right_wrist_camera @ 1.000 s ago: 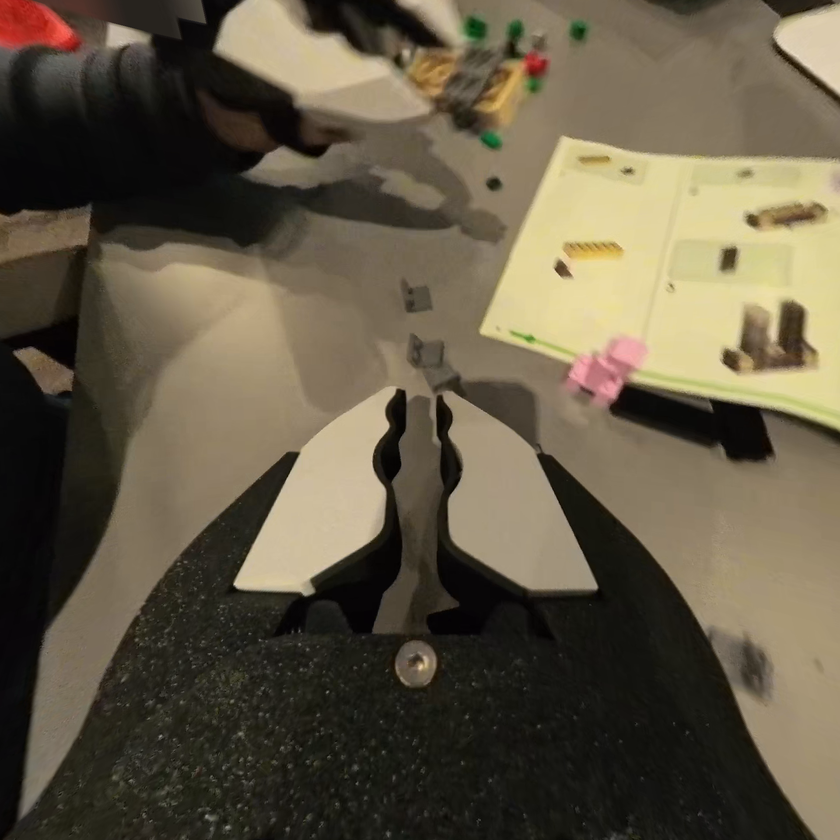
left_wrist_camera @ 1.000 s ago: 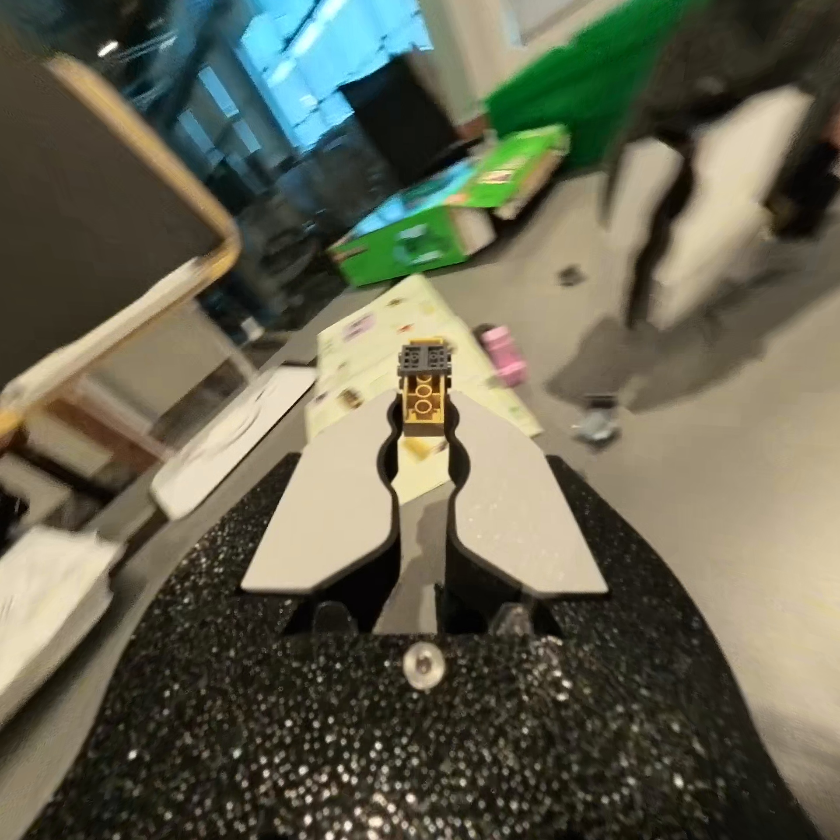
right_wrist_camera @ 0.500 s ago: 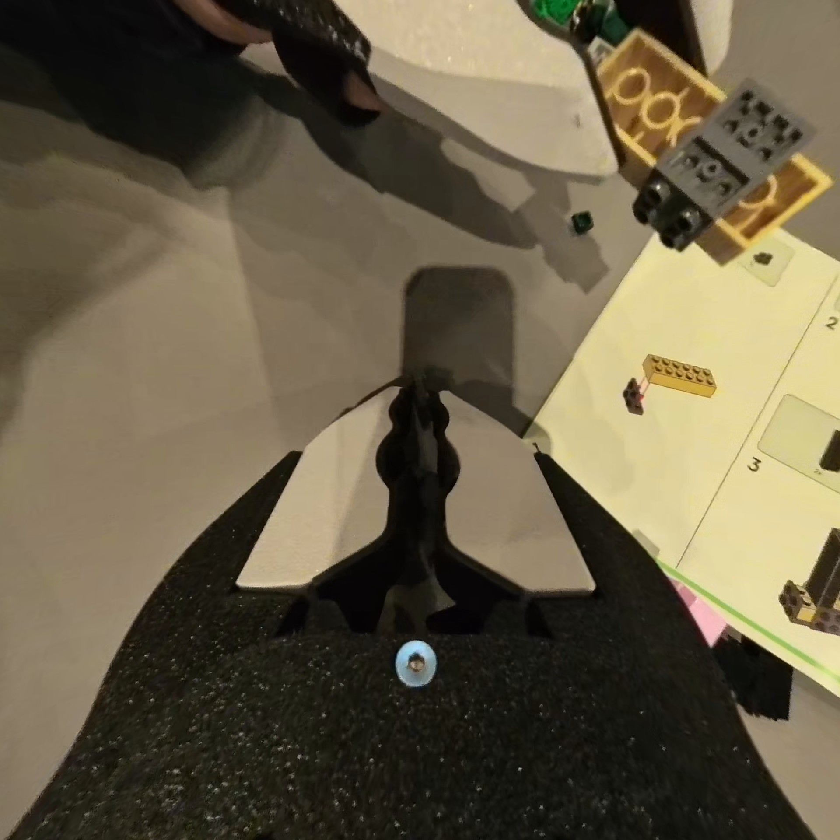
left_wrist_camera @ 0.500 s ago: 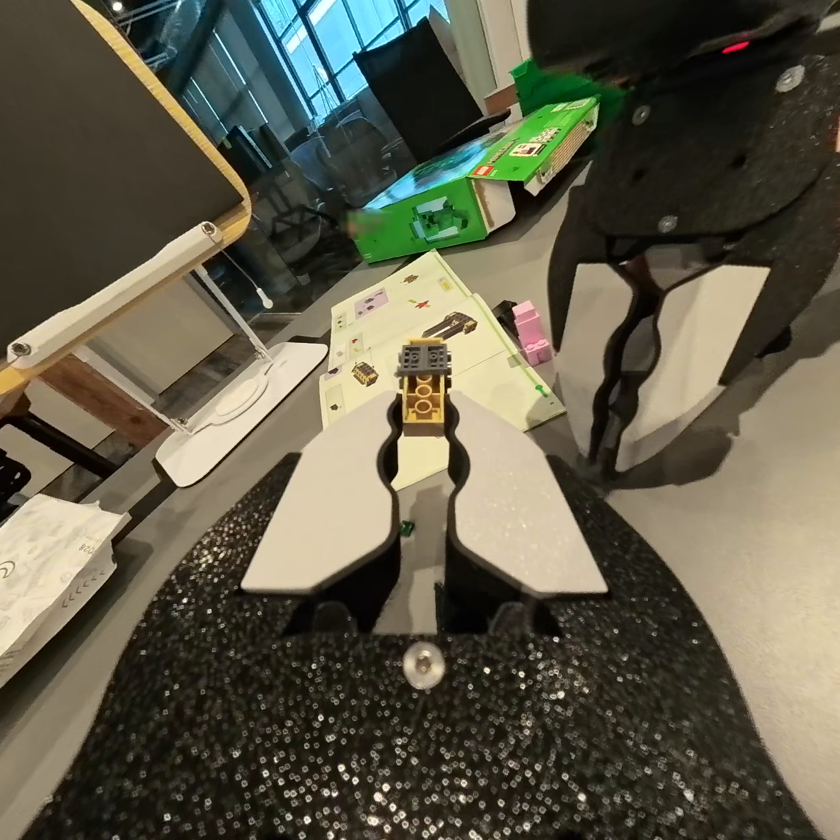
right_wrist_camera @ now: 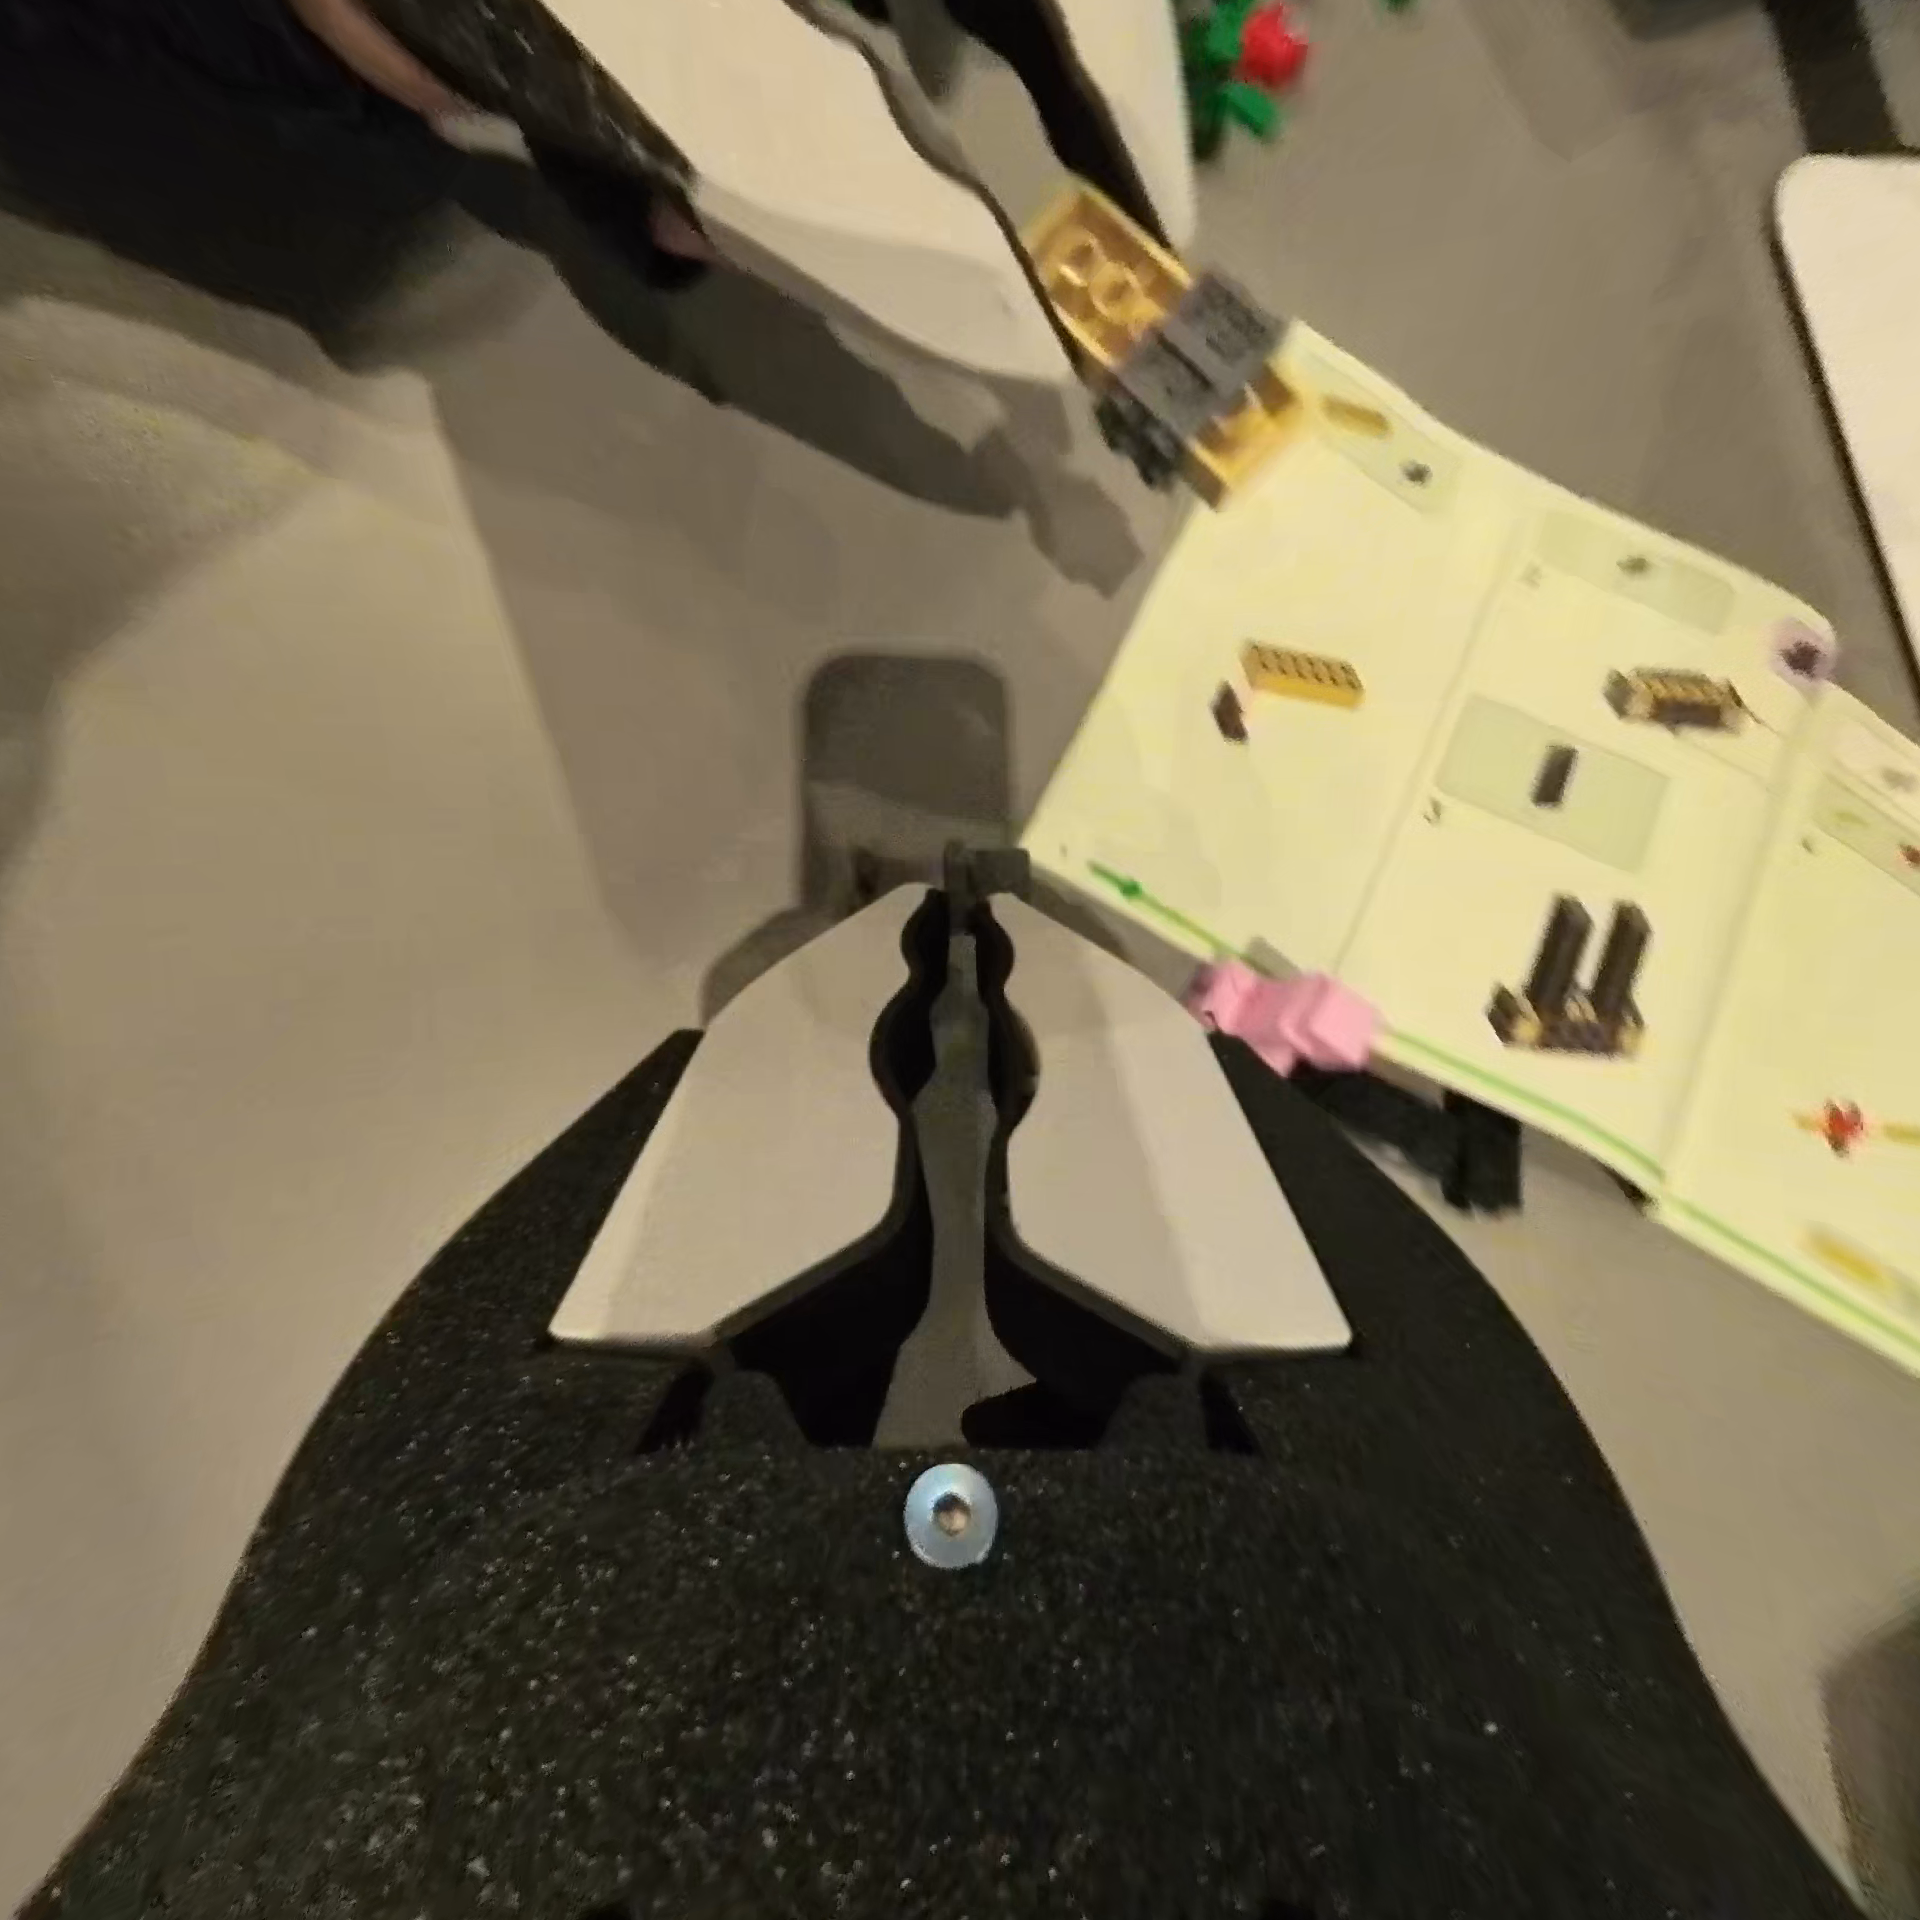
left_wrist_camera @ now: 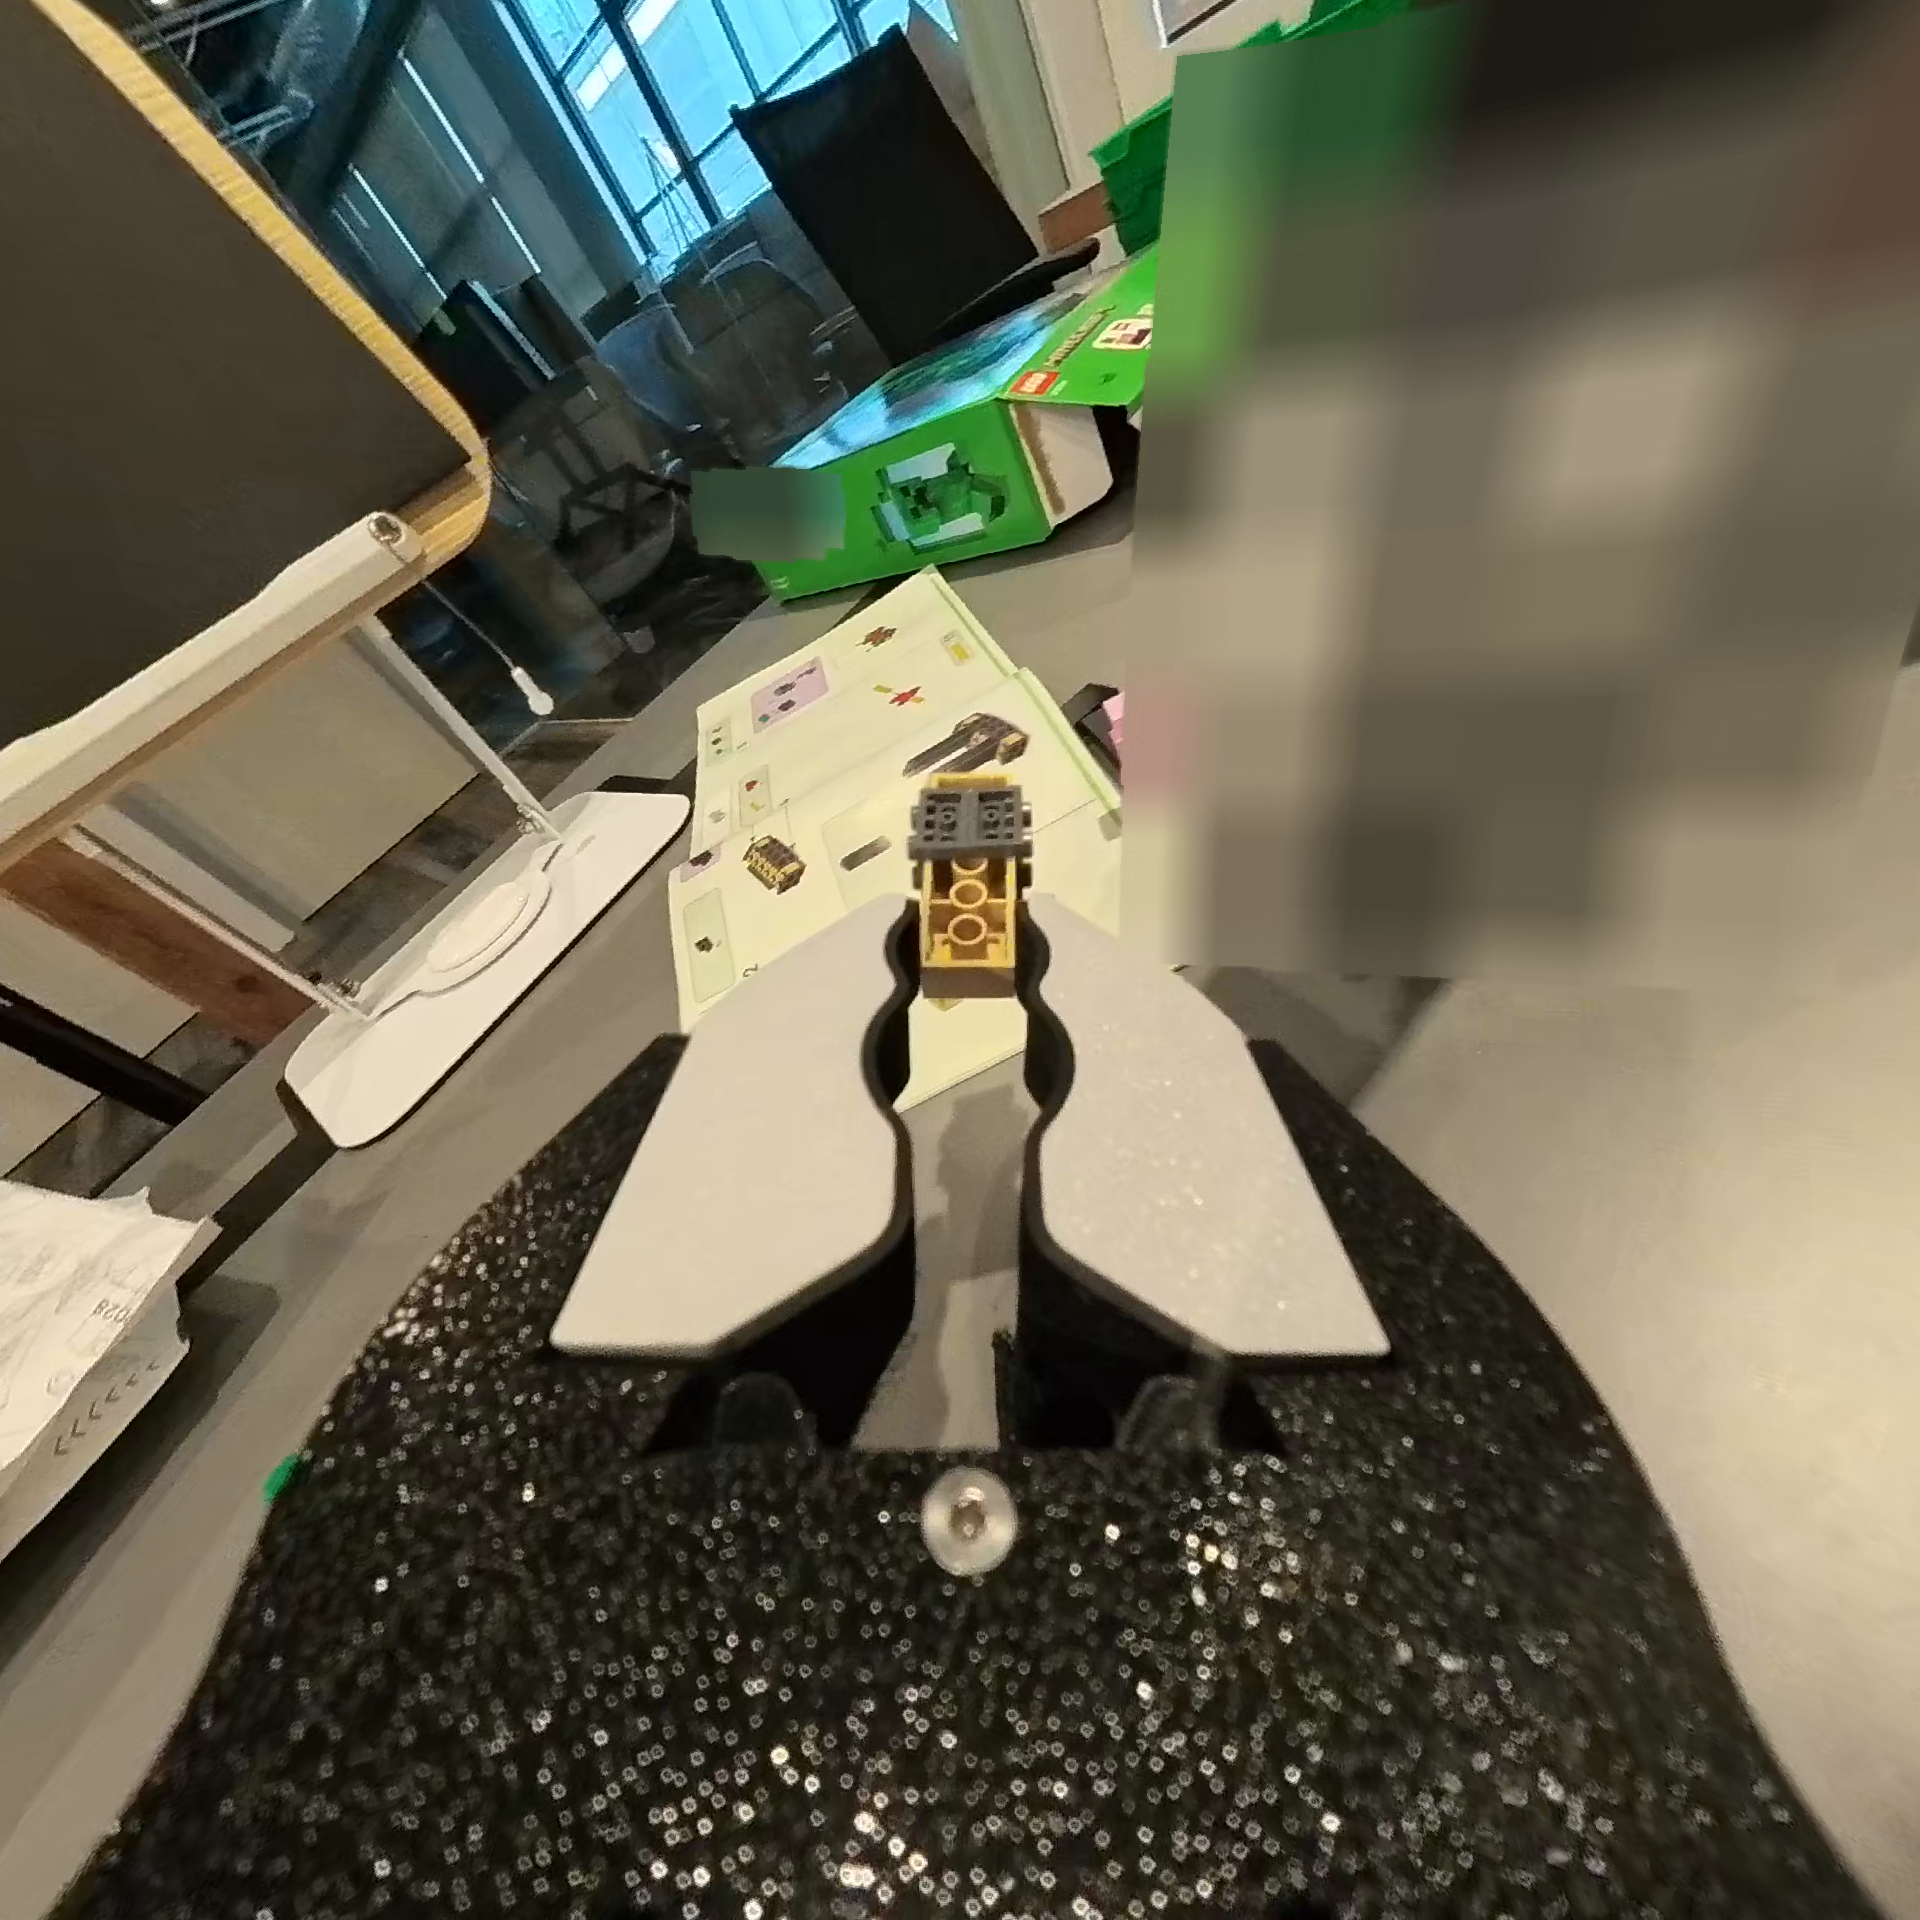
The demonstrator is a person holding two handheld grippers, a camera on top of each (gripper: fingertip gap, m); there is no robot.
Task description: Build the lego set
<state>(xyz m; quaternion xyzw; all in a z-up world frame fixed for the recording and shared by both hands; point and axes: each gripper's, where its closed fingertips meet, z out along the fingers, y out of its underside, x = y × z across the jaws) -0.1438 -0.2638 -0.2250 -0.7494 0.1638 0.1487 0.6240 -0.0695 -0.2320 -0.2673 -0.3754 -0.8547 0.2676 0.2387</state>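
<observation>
Left wrist view: white lamp base (left_wrist_camera: pixel 488 956) at left on the grey table (left_wrist_camera: pixel 1662 1247), paper bag (left_wrist_camera: pixel 73 1340) at the far left edge. Left gripper (left_wrist_camera: pixel 971 940) has its jaws clamped on a tan brick (left_wrist_camera: pixel 966 925), underside up, with a dark grey piece (left_wrist_camera: pixel 971 826) stuck across its far end, held above the open instruction booklet (left_wrist_camera: pixel 831 790). Green box (left_wrist_camera: pixel 935 499) lies beyond the booklet. Right part of this view is a blur patch.

Right wrist view: a gloved hand (right_wrist_camera: pixel 582 177) top left holds the left gripper with the tan brick and grey piece, in the air over the booklet's corner. Right gripper (right_wrist_camera: pixel 971 894) has its jaws pinched on a small grey piece (right_wrist_camera: pixel 987 868), thin and hard to make out. Pink piece (right_wrist_camera: pixel 1288 1013) sits at the booklet's near edge, black pieces (right_wrist_camera: pixel 1444 1138) just beside it. Red and green pieces (right_wrist_camera: pixel 1247 62) lie at top.
</observation>
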